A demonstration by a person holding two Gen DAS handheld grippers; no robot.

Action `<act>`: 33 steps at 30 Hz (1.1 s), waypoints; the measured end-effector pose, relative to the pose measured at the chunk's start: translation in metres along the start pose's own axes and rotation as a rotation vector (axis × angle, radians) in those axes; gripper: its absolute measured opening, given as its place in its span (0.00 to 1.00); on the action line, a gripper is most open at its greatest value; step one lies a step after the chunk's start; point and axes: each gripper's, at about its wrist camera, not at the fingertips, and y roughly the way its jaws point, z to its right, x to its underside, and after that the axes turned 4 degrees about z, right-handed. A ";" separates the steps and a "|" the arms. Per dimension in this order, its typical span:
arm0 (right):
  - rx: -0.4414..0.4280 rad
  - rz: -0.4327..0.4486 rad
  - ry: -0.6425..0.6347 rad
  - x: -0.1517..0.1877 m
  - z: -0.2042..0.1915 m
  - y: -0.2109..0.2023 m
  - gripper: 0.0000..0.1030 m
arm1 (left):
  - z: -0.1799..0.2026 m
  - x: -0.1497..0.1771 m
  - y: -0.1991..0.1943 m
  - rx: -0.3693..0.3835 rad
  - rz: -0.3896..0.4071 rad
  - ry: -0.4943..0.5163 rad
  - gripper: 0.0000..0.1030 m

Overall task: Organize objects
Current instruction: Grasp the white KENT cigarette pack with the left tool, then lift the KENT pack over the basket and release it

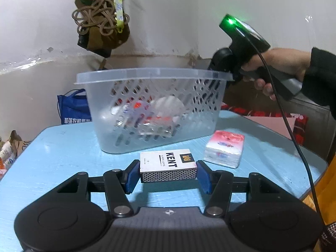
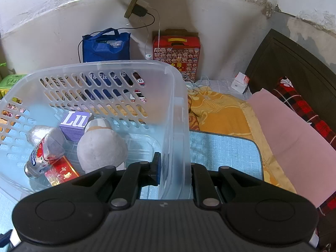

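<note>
We logged a white Kent box [image 1: 168, 164] lying flat before the clear basket [image 1: 147, 75]; a tissue pack [image 1: 224, 148] lay just right.

Through the basket's [image 1: 147, 109] frosted wall in the left wrist view, its contents were only blurred red and white shapes. In the right wrist view the purple box [image 2: 76, 126] showed just "Lu", the rest hidden behind the grey plush toy [image 2: 100, 145]. The right gripper's [image 2: 175, 168] right finger was hidden behind the basket's wall. The blue table's [image 1: 63, 147] near edge was hidden beneath the left gripper's [image 1: 168, 173] body.
</note>
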 end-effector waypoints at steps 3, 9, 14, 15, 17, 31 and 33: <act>0.000 0.000 -0.002 0.000 -0.001 0.000 0.13 | -0.004 0.001 -0.006 -0.015 0.023 0.004 0.59; -0.001 0.004 -0.006 0.001 0.001 0.000 0.13 | -0.012 -0.002 -0.012 -0.022 0.041 -0.005 0.59; -0.001 0.004 -0.006 0.001 0.001 -0.001 0.13 | -0.023 -0.016 -0.021 -0.007 0.058 -0.040 0.59; -0.003 0.003 -0.004 0.001 0.001 0.000 0.13 | -0.027 -0.022 -0.024 0.004 0.065 -0.057 0.59; -0.004 0.003 -0.007 0.001 0.000 -0.001 0.13 | -0.034 -0.036 -0.031 0.016 0.083 -0.082 0.59; -0.020 -0.009 -0.001 -0.001 0.001 0.001 0.13 | -0.051 -0.191 0.026 0.046 0.124 -0.038 0.59; -0.021 -0.010 0.001 -0.001 0.001 0.001 0.13 | -0.048 -0.203 0.047 0.059 0.089 -0.032 0.59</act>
